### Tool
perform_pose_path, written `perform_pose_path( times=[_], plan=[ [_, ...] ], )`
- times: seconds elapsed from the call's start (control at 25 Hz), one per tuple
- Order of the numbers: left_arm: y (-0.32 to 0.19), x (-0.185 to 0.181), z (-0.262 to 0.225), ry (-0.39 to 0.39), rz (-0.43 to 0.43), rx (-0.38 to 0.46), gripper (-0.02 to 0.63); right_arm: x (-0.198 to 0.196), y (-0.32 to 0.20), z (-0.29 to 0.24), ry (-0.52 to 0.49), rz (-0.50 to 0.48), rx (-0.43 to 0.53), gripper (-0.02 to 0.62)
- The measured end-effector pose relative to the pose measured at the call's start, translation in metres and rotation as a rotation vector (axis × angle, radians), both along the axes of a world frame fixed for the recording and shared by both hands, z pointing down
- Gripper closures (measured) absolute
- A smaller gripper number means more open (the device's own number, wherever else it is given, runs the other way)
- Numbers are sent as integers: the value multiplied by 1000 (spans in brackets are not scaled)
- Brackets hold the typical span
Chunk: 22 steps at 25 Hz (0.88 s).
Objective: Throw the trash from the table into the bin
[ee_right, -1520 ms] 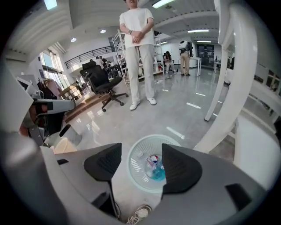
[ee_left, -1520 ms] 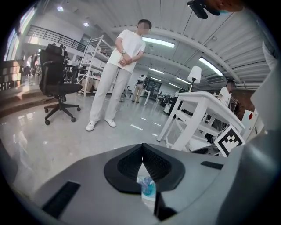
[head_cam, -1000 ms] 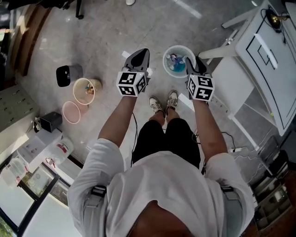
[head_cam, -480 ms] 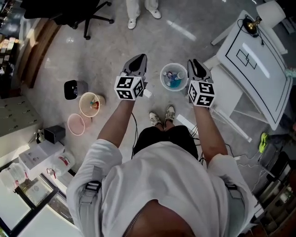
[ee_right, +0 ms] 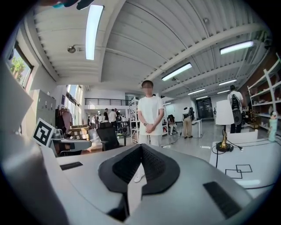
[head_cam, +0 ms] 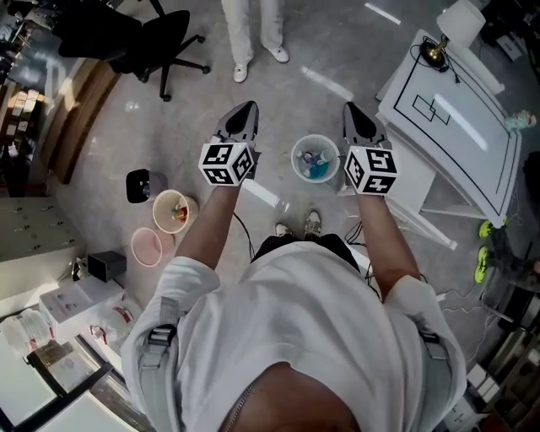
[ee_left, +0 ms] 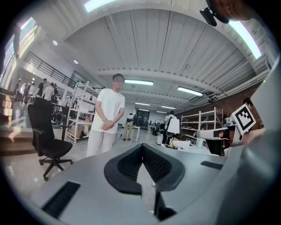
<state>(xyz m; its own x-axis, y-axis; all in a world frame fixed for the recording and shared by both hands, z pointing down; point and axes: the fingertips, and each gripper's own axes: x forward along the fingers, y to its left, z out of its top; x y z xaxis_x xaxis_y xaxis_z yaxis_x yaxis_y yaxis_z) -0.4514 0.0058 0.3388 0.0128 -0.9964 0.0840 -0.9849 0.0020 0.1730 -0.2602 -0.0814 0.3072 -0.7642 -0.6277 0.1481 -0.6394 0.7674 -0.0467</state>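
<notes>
Now both grippers point out level and hold nothing: our left gripper [head_cam: 243, 114] has its jaws pressed together, and our right gripper [head_cam: 356, 116] has just been closing its jaws with nothing between them. Trash [head_cam: 316, 162] lies in the bin [head_cam: 294, 156], upper centre between them. We should probably turn toward the table [head_cam: 460, 148], upper right, opening the jaws before reaching.

Stood on the grey floor [head_cam: 101, 143]: a white bin [head_cam: 294, 159] with trash [head_cam: 317, 160] in it, near the left edge of the white bench [head_cam: 472, 126]. Well apart from it, a tan bin [head_cam: 154, 211] and a pink bin [head_cam: 146, 246] just beside each other, and a black office chair [head_cam: 126, 38]. Rested at the bench's far corner: a lamp [head_cam: 462, 21]. Marked across the top with black outlined rectangles.
</notes>
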Motion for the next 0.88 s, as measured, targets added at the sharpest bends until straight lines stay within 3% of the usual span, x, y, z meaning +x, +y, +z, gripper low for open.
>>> perform_pose_path(
  times=[0.36, 0.88],
  plan=[
    [3, 7, -44, -25, 18, 74, 595, 26, 3, -46, -100, 5, 39, 591],
    [4, 13, -61, -51, 38, 92, 595, 27, 11, -57, -131, -17, 39, 591]
  ],
)
